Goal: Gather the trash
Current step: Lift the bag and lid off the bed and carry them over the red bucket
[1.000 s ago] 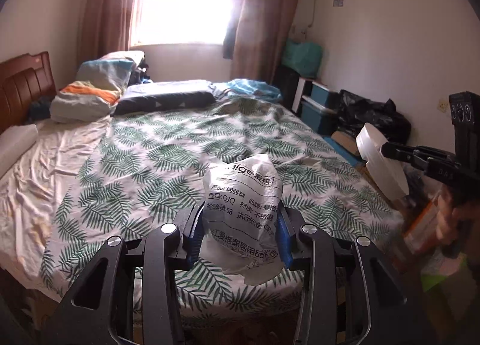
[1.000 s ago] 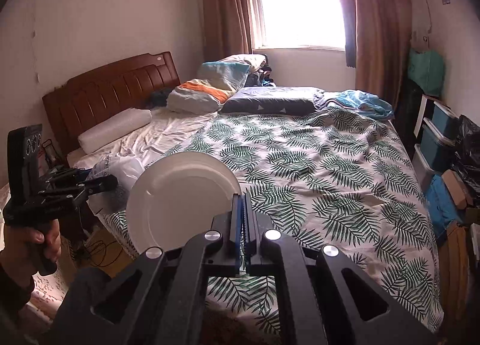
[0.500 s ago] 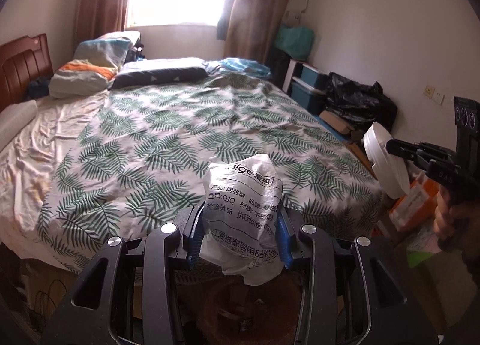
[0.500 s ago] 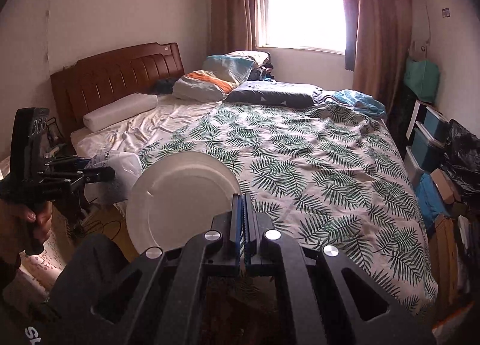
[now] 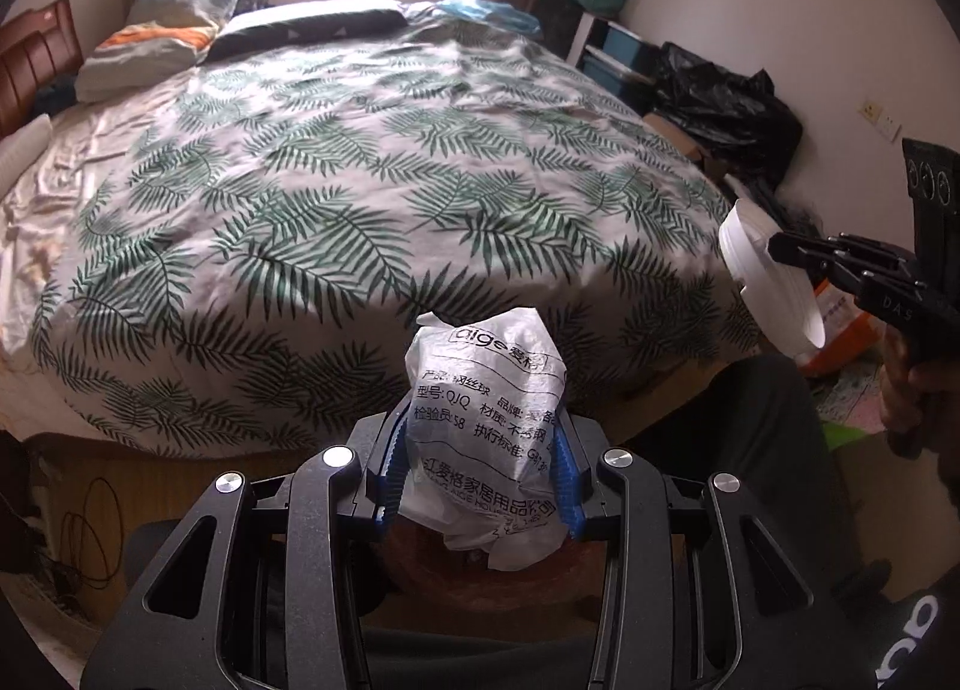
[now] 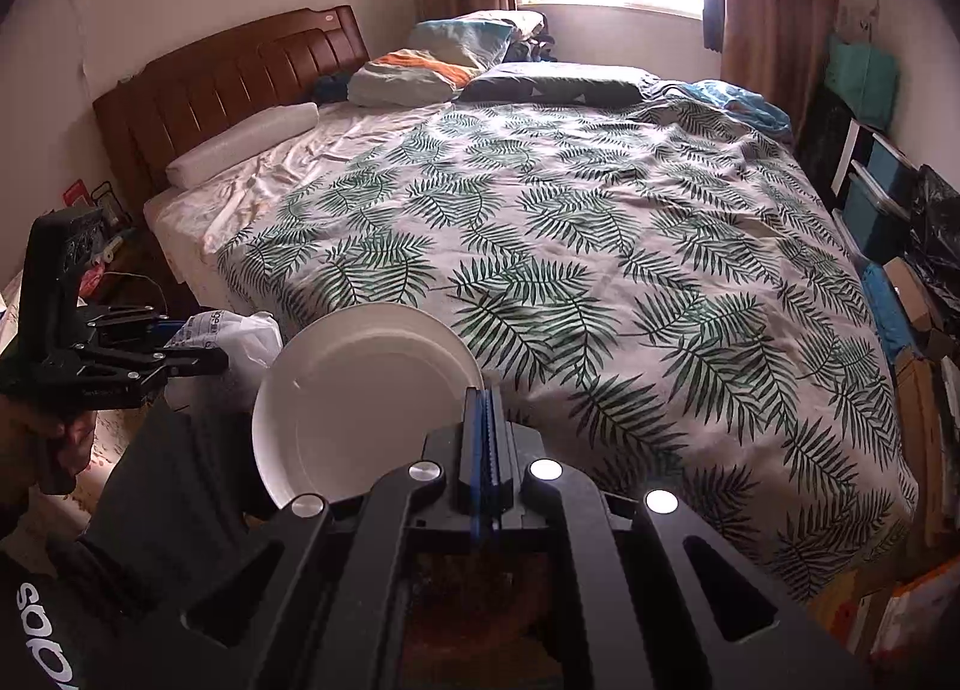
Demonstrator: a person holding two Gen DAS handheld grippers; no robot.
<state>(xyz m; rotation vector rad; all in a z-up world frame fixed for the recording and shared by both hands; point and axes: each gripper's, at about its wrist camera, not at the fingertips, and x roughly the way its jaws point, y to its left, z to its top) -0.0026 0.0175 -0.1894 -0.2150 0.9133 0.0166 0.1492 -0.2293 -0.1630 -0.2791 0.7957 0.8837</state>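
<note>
Both tongs are gripping trash. Left gripper [image 5: 480, 459] is closed on a crumpled white plastic bag [image 5: 489, 426] with printed text, held in the air past the foot edge of the bed [image 5: 372, 192]. Right gripper [image 6: 487, 438] is pinched narrow on the rim of a white paper plate [image 6: 360, 396], beside the bag, near the same edge.

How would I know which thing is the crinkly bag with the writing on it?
Find the big bed with the green leaf cover, then look past its foot end. The plastic bag is squeezed in the left gripper. Unlike the smooth round white plate beside it, it is crumpled and has black printed writing.
</note>
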